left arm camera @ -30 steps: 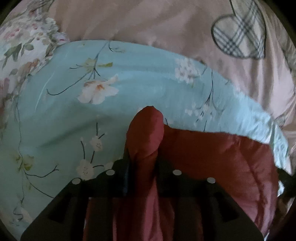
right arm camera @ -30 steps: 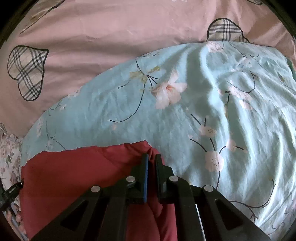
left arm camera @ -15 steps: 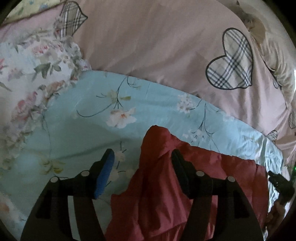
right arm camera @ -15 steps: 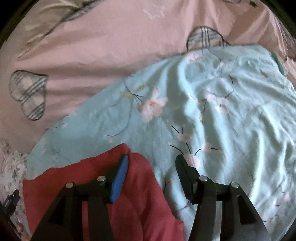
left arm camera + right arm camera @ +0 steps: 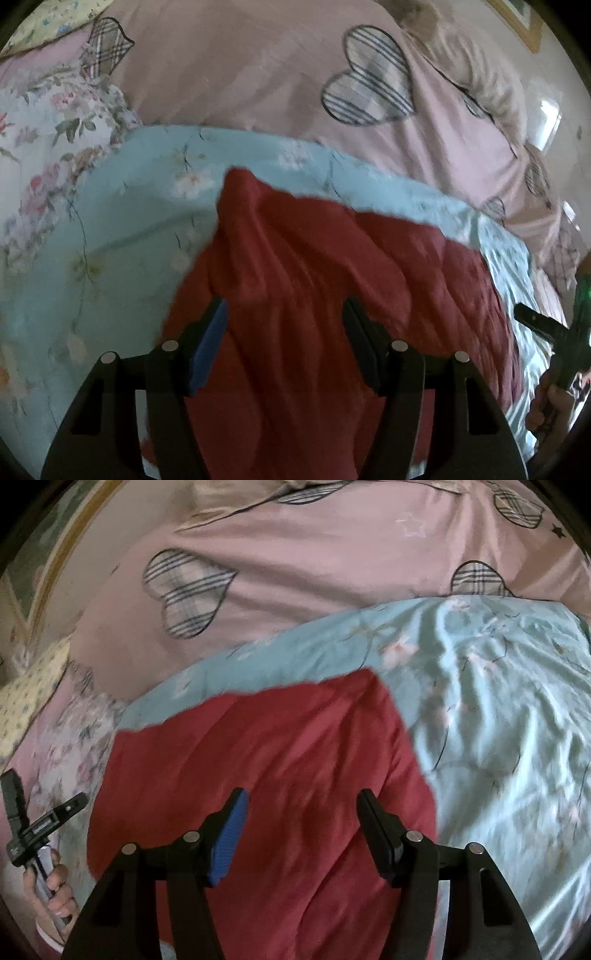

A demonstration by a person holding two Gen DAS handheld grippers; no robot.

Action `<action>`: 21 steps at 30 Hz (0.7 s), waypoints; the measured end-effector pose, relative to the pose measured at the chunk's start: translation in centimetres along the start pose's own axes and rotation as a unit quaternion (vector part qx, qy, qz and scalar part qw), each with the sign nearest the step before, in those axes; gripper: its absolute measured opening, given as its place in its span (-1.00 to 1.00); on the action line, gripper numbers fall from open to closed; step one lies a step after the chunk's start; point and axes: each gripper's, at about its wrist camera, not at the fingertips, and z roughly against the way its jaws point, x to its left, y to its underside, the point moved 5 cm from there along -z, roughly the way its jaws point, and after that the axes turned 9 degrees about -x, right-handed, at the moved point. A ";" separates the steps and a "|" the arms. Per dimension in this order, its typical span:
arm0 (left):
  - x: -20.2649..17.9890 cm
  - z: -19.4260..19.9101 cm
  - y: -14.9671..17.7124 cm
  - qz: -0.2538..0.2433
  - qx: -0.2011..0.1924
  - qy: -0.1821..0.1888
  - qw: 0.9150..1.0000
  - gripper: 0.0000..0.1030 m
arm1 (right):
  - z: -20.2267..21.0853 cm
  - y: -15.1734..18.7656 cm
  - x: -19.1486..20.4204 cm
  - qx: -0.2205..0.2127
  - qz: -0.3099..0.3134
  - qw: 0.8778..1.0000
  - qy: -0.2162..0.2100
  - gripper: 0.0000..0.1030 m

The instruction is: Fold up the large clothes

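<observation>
Deep red, plain, no print: garment (image 5: 314,280). Pale blue with white-pink blossoms on thin dark twigs: sheet (image 5: 498,716) under the garment. Dusty pink with grey-and-white plaid hearts outlined in black: bedspread (image 5: 229,74). White with pink roses and green leaves: floral cloth (image 5: 51,122) at the left. Pale yellow with tiny blue flowers: pillow (image 5: 29,694). Black, with one blue ribbed pad on the left finger: left gripper (image 5: 284,332) and right gripper (image 5: 302,818).
</observation>
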 end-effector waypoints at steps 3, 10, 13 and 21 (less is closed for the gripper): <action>-1.2 0.8 2.6 -0.014 0.018 0.005 1.000 0.23 | 1.1 2.0 1.2 0.004 0.013 1.000 -0.006 0.31; -4.6 2.2 5.4 -0.033 0.028 0.022 0.999 0.25 | 2.4 5.3 5.3 0.005 0.075 0.997 -0.004 0.47; -5.9 1.7 6.2 -0.052 0.035 0.010 0.998 0.43 | 2.0 6.2 6.3 0.003 0.111 0.994 0.024 0.49; -6.5 0.3 8.4 -0.091 0.068 -0.023 0.993 0.50 | 1.4 8.4 2.3 0.024 0.073 0.995 0.069 0.51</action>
